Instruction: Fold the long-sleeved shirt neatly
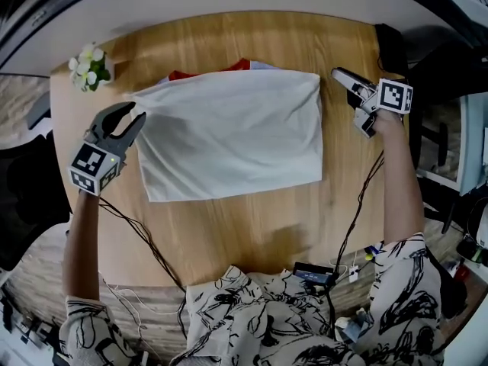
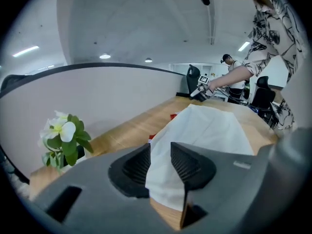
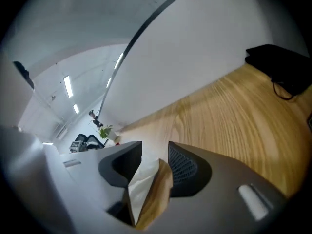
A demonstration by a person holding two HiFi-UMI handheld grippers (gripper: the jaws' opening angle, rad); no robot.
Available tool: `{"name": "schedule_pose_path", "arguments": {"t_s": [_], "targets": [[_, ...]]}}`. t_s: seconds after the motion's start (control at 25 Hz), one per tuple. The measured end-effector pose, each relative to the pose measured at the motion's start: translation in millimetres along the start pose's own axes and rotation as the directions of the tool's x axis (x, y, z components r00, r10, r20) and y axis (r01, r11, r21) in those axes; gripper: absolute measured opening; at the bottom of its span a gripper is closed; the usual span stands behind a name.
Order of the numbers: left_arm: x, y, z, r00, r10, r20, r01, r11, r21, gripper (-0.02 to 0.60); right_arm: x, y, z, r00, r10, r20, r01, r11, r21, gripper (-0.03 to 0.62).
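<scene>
The shirt (image 1: pixel 236 132) lies folded into a white rectangle on the wooden table (image 1: pixel 252 227), with a strip of red showing at its far edge. My left gripper (image 1: pixel 128 122) hovers just off the shirt's left edge, jaws apart and empty. In the left gripper view the shirt (image 2: pixel 209 128) shows through the gap of the left gripper (image 2: pixel 160 152), untouched. My right gripper (image 1: pixel 349 90) is off the shirt's far right corner, also open. In the right gripper view a white corner of the shirt (image 3: pixel 141 182) lies below the right gripper (image 3: pixel 155 154), free of its pads.
A small pot of white flowers (image 1: pixel 90 67) stands at the table's far left corner. A black object (image 1: pixel 390 44) sits at the far right edge. Cables (image 1: pixel 145 242) and a black device (image 1: pixel 314 271) lie along the near edge by the person's patterned top.
</scene>
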State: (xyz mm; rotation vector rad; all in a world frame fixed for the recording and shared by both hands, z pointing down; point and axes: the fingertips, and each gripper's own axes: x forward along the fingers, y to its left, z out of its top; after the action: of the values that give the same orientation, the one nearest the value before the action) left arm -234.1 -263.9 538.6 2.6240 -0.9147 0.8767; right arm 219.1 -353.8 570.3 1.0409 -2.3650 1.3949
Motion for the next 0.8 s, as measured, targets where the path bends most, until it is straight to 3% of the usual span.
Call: {"name": "schedule_pose_path", "arguments": {"t_s": [0.04,0.12,0.2,0.24,0.32,0.4,0.48,0.56,0.64,0.8], "targets": [[0.9,-0.8,0.6,1.000,0.003,-0.003,-0.003,1.000,0.007,0.137,-2.8,0.2,6.3,0.999,-0.009,0.040,0.010,1.000,-0.023,0.184],[4.2,-2.1,-0.7,1.000,0.003,-0.026,-0.002,0.999,0.033,0.137,-6.0,9.4,12.5,0.997,-0.018,0.072,0.029,0.986,-0.164,0.194],[7.6,-3.7,-3.9,0.998,-0.009,-0.062,0.014,0.997,0.069,0.140,-2.2,25.9,5.5,1.000,-0.030,0.008,0.031,0.926,-0.376,0.204],[9.0,-4.8,-5.2,0.997,-0.020,-0.078,0.027,0.996,0.088,0.143,2.2,34.0,-2.1,0.997,-0.054,-0.052,0.021,0.868,-0.496,0.211],[12.2,-8.1,-8.6,0.993,-0.048,-0.110,0.062,0.990,0.127,0.159,13.4,47.9,-22.5,0.974,-0.134,-0.185,-0.038,0.703,-0.710,0.217],[17.3,-11.1,-15.0,0.986,-0.067,-0.154,0.095,0.978,0.183,0.167,25.3,61.7,-45.0,0.935,-0.189,-0.299,-0.149,0.557,-0.817,0.232],[23.4,-12.7,-20.7,0.977,-0.072,-0.202,0.123,0.960,0.251,0.173,38.6,75.1,-64.4,0.899,-0.195,-0.393,-0.263,0.478,-0.838,0.235],[29.5,-13.8,-22.7,0.968,-0.082,-0.236,0.152,0.944,0.292,0.176,51.6,82.1,-80.2,0.856,-0.207,-0.474,-0.357,0.425,-0.832,0.238],[38.0,-16.7,-22.1,0.962,-0.108,-0.252,0.183,0.938,0.294,0.176,60.4,82.7,-91.8,0.806,-0.233,-0.545,-0.433,0.396,-0.810,0.239],[49.8,-21.0,-26.6,0.947,-0.140,-0.289,0.229,0.926,0.301,0.176,72.5,81.3,-101.3,0.710,-0.250,-0.658,-0.534,0.418,-0.735,0.240]]}}
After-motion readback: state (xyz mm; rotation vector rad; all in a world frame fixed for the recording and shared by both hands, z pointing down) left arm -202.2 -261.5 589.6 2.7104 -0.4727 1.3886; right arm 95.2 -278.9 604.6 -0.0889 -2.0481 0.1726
